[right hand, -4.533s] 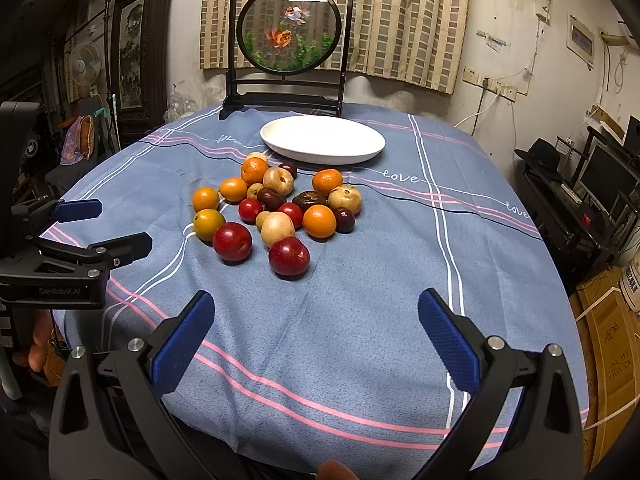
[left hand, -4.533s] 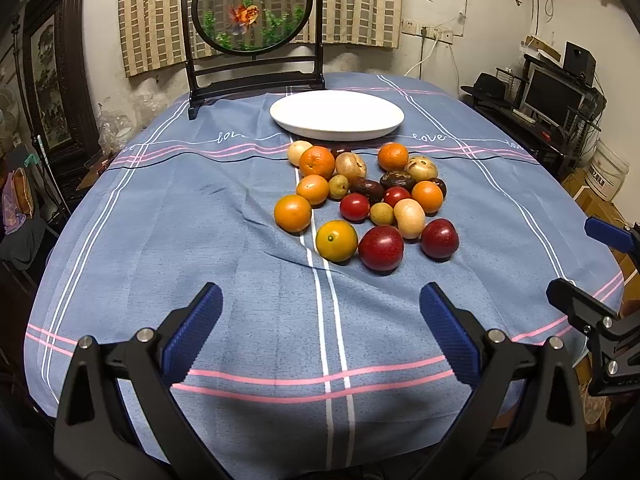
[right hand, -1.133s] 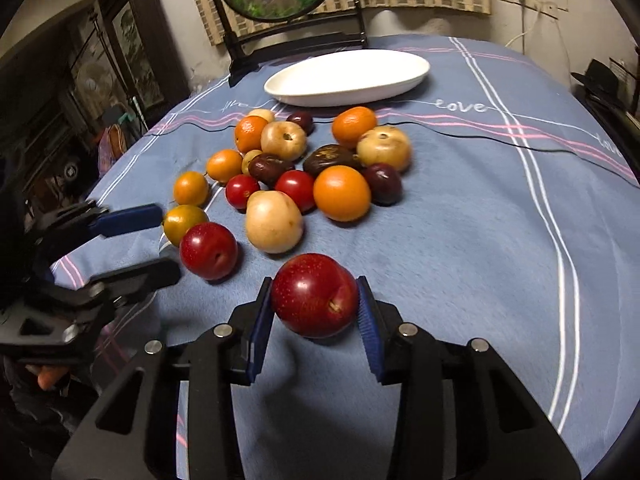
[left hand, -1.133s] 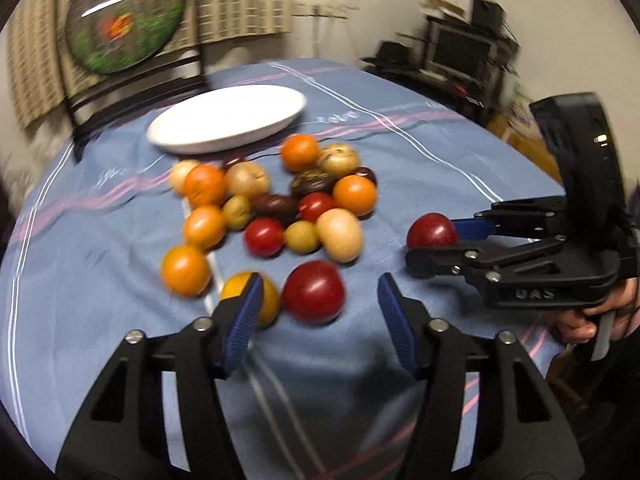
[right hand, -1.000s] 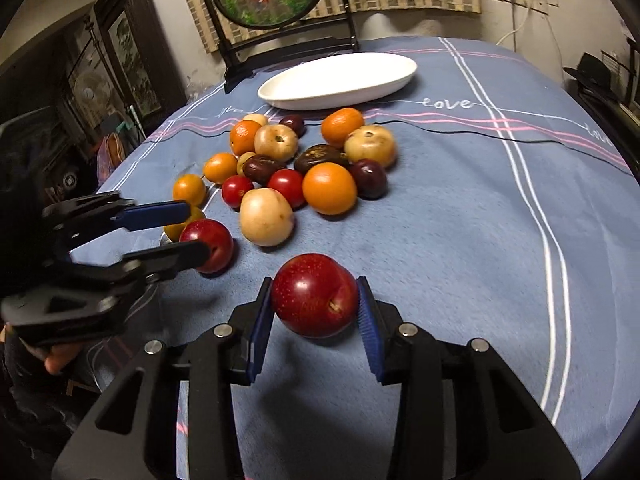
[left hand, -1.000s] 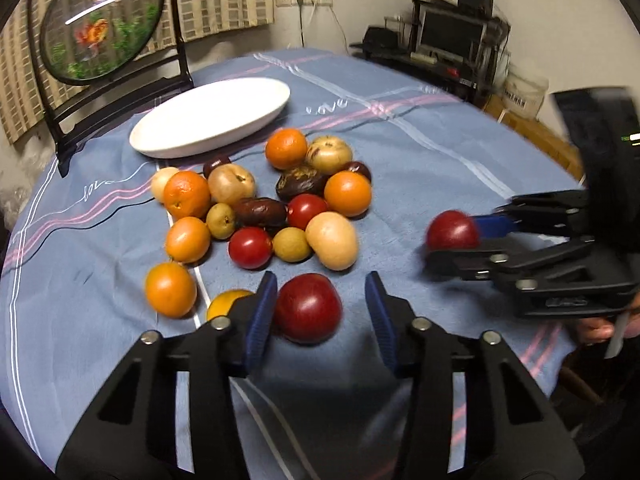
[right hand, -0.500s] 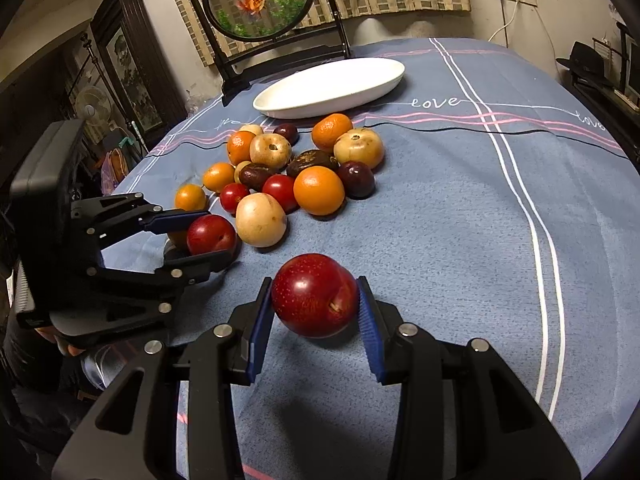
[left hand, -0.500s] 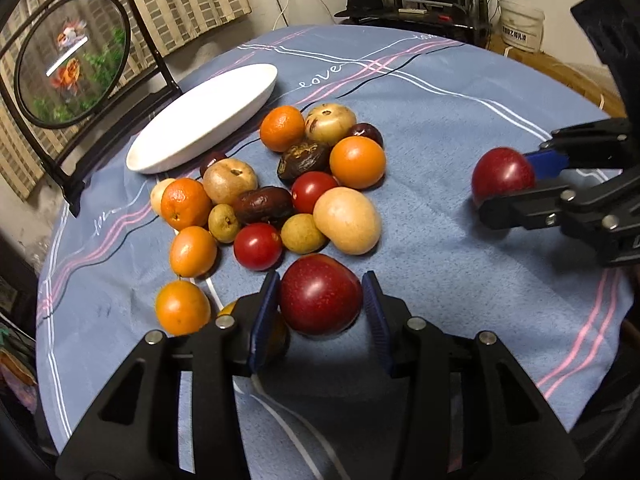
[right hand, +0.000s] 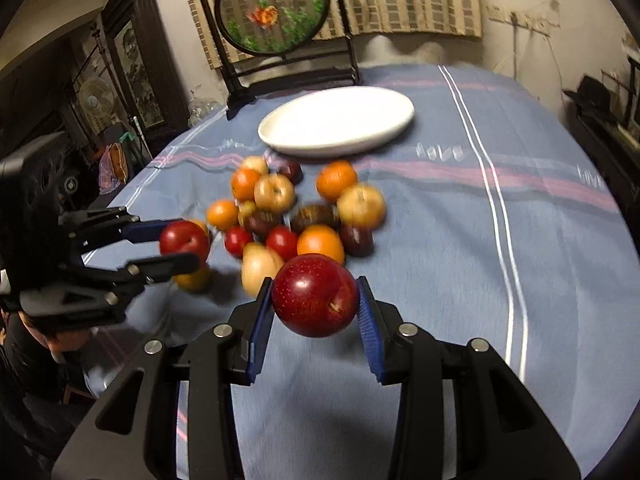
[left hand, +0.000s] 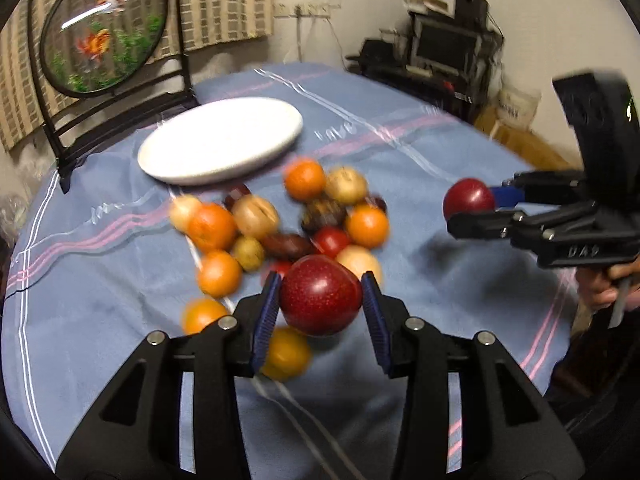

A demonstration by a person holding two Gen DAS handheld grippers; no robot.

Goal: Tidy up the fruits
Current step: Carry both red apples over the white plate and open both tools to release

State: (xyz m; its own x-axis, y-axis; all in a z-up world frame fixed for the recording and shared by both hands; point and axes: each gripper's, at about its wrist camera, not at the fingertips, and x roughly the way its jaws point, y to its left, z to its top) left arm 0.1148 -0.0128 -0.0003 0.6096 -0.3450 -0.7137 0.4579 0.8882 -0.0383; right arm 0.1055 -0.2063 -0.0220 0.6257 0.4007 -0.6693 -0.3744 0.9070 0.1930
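Observation:
My left gripper [left hand: 319, 312] is shut on a dark red plum [left hand: 320, 295] and holds it above the table, over the near side of the fruit pile [left hand: 280, 224]. My right gripper [right hand: 316, 316] is shut on another red plum [right hand: 315, 295], also lifted. Each gripper shows in the other's view: the right one [left hand: 470, 210] at the right with its plum [left hand: 468, 199], the left one [right hand: 176, 244] at the left with its plum [right hand: 185, 241]. The pile of oranges, pale round fruits, small red and dark fruits lies on the blue cloth. A white oval plate [left hand: 222, 140] lies empty behind the pile.
A round fish-painting screen on a black stand [left hand: 100, 36] stands behind the plate at the table's far edge. The blue striped tablecloth [right hand: 480, 240] covers the round table. Desk and monitor [left hand: 452, 48] lie beyond the table at the right.
Both grippers have closed on red plums and lifted them off the cloth. Since half a second ago both have risen and moved toward the plate.

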